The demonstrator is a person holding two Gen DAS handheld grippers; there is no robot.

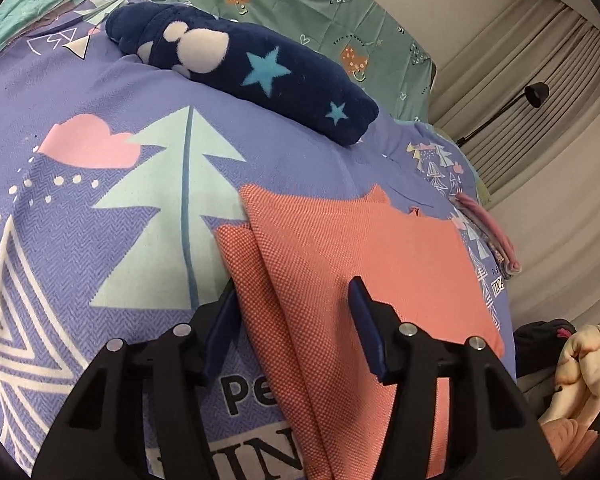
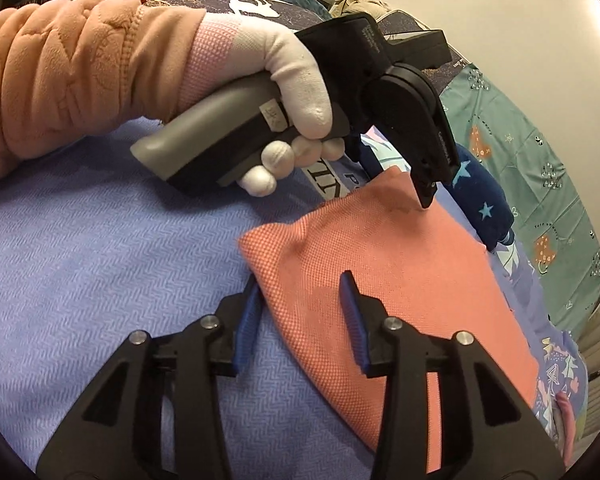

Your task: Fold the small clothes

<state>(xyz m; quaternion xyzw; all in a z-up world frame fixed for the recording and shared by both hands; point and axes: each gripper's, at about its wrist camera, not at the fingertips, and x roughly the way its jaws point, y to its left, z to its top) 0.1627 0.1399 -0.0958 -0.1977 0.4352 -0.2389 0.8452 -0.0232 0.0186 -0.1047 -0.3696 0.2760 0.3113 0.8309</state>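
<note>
The salmon-pink garment [image 1: 364, 264] lies folded flat on a lilac bedspread [image 1: 100, 92], and everything else is placed around it. Beyond its far edge rests a rolled navy fleece piece [image 1: 260, 80] with pale blue stars and white blobs, clear of the pink cloth and nothing between them. To the garment's right, at the bedspread's edge, a small pink and patterned item [image 1: 496, 236] hangs partly over the side. Past the navy roll spreads a green sheet [image 1: 340, 12] printed with hearts and small doodles. Further right of the garment hang pleated pale curtains [image 1: 540, 92], with a black lamp [image 1: 536, 94] on a thin arm in front of them.

The left claw [image 1: 296, 312] stands apart, its blue pads straddling the garment's near folded edge without pressing it. A white-gloved hand [image 2: 284, 80] in a peach quilted sleeve [image 2: 60, 76] grips its grey handle. Seen from the right, its black tip sits down at the garment's far corner, where the cloth puckers slightly.

The right claw [image 2: 300, 304] is also apart, one pad over the pink cloth and the other just off its edge above the bedspread; I cannot tell whether either touches.

The bedspread carries a large mint tree [image 1: 172, 208], a pink cloud and white triangles. A plain pale wall rises behind the curtains.
</note>
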